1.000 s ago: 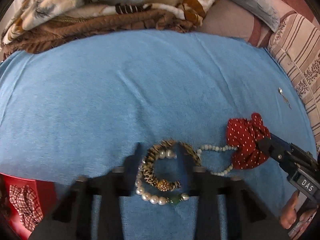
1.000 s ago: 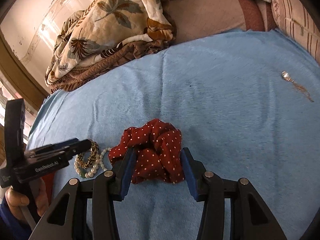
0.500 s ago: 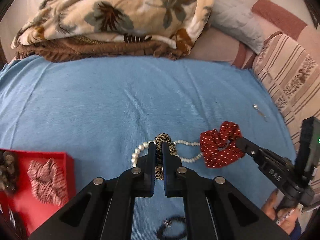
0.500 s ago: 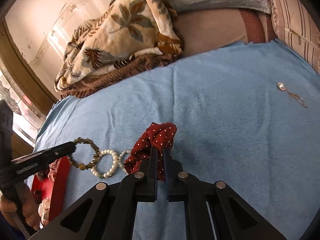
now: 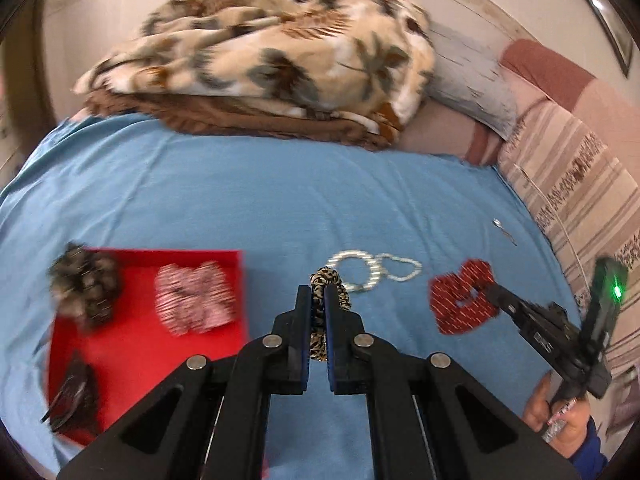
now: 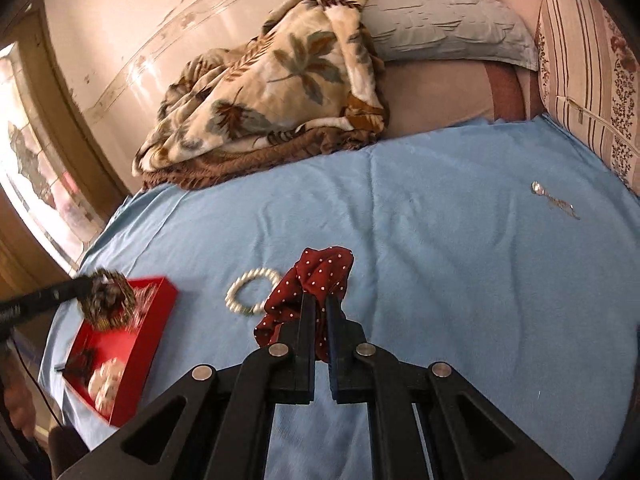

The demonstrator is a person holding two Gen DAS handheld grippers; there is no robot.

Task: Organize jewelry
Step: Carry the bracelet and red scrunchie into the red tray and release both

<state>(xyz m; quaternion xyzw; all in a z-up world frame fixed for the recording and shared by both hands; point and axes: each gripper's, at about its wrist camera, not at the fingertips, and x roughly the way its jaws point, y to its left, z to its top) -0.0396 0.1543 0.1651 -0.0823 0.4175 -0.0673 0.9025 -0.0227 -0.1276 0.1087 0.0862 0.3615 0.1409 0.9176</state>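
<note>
My left gripper (image 5: pixel 318 294) is shut on a leopard-print scrunchie (image 5: pixel 325 276), held off the blue sheet just right of the red tray (image 5: pixel 132 356). In the right wrist view that scrunchie (image 6: pixel 108 302) hangs blurred over the tray's (image 6: pixel 136 344) far end, at the left gripper's (image 6: pixel 86 284) tip. My right gripper (image 6: pixel 319 300) is shut on a red polka-dot scrunchie (image 6: pixel 320 272), lifted above the sheet; it also shows from the left wrist (image 5: pixel 464 300). Two pearl bracelets (image 5: pixel 360 270) lie on the sheet between the grippers.
The tray holds a dark fuzzy scrunchie (image 5: pixel 84 288), a pink striped scrunchie (image 5: pixel 192 300) and a dark clip (image 5: pixel 76 396). A silver earring (image 6: pixel 554 200) lies far right on the sheet. A folded blanket (image 6: pixel 272 80) and pillows (image 6: pixel 440 16) line the far edge.
Both grippers shut on their scrunchies and lifted them off the sheet. The left one moved left toward the red tray; the pearl bracelets stayed on the sheet.
</note>
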